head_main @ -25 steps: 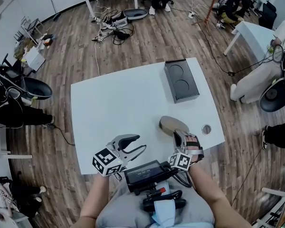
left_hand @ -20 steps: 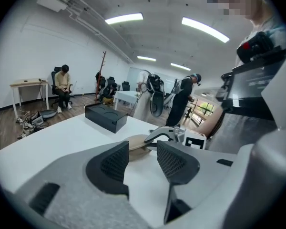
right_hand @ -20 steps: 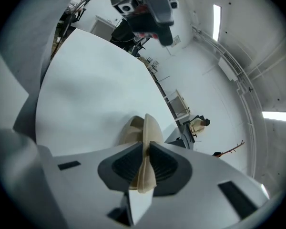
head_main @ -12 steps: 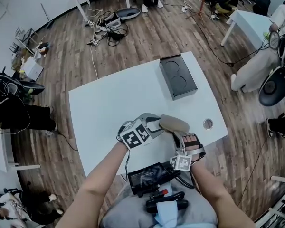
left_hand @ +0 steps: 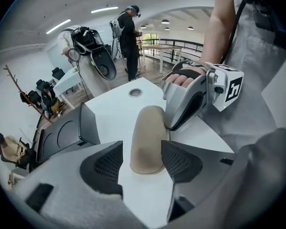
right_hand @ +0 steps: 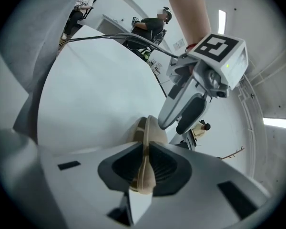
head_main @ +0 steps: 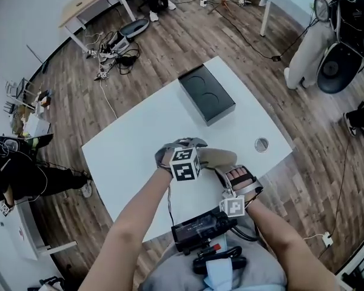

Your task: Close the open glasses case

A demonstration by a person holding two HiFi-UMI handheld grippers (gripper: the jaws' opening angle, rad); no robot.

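Worktop (head_main: 124, 153): white, bare leftward.
Glasses case (left_hand: 147, 135): tan, rounded, near the front edge.
Left gripper (left_hand: 142, 162): fingers just opening, wide astride the case's end.
Right gripper (right_hand: 144, 165): fingers clamped on its thin rim.

Your left gripper (left_hand: 141, 157) has just been opening its jaws, now wide around the glasses case (left_hand: 146, 130) end; your right gripper (left_hand: 173, 123) meets its right edge.
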